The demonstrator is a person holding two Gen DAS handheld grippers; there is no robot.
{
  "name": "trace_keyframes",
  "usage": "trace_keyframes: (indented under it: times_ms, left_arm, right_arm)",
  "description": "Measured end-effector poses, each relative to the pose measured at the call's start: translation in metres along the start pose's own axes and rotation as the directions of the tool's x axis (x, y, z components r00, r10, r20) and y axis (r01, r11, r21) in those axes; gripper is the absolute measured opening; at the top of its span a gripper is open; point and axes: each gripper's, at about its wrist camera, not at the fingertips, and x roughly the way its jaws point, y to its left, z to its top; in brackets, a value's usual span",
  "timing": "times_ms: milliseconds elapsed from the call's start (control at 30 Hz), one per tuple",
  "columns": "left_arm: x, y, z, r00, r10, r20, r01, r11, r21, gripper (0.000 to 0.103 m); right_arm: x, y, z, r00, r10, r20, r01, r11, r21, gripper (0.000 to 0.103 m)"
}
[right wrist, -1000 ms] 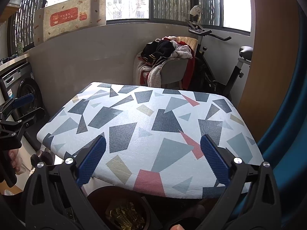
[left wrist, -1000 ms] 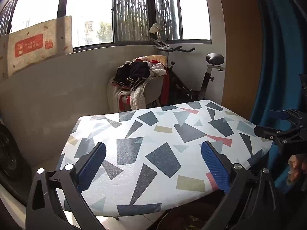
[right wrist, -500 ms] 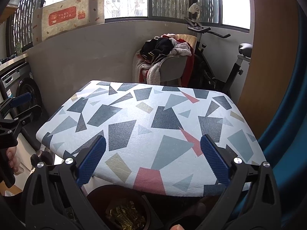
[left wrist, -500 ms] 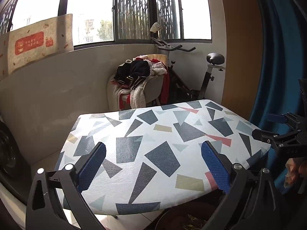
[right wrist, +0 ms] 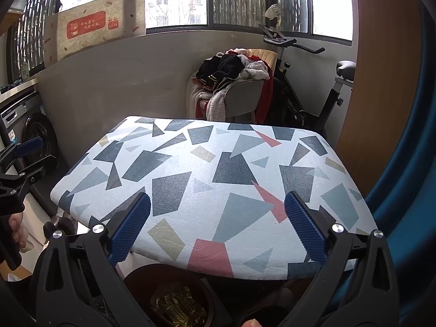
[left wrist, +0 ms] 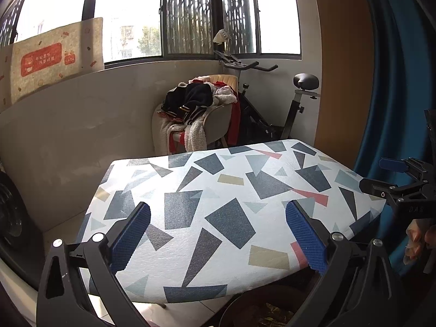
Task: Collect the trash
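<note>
A table (left wrist: 218, 212) with a white cloth of grey, beige and red shapes fills both views; no trash lies on its top (right wrist: 218, 179). My left gripper (left wrist: 218, 234) is open and empty over its near edge. My right gripper (right wrist: 216, 229) is open and empty over the near edge too. A dark round bin (right wrist: 169, 294) stands below the table's front edge with gold crumpled wrappers (right wrist: 177, 308) inside. The bin's rim also shows in the left wrist view (left wrist: 261, 308). Each gripper shows at the side of the other's view, the right one (left wrist: 403, 190) and the left one (right wrist: 16, 174).
A chair piled with clothes (left wrist: 199, 109) and an exercise bike (left wrist: 272, 103) stand behind the table. A washing machine (right wrist: 30, 136) is at the left. A blue curtain (left wrist: 395, 95) hangs at the right. A printed cardboard sheet (right wrist: 95, 27) leans on the window sill.
Both grippers have risen and tilted slightly, so the table sits a little lower in view. Both stay open and empty.
</note>
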Motion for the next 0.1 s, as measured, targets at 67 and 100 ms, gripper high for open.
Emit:
trace_keyframes:
  times_ms: [67,100]
  left_arm:
    - [-0.0003,0.0000,-0.0001,1.000,0.000,0.000,0.000,1.000,-0.001,0.097]
    - [-0.0006,-0.0001,-0.0006,1.000,-0.001,0.000,0.001,1.000,-0.002,0.097]
  right_arm:
    - [0.0000,-0.0001,-0.0004,1.000,-0.002,0.001,0.002,1.000,0.002,0.097]
    - [0.0001,-0.0001,-0.0004,1.000,-0.002,0.001,0.002,1.000,0.002,0.097]
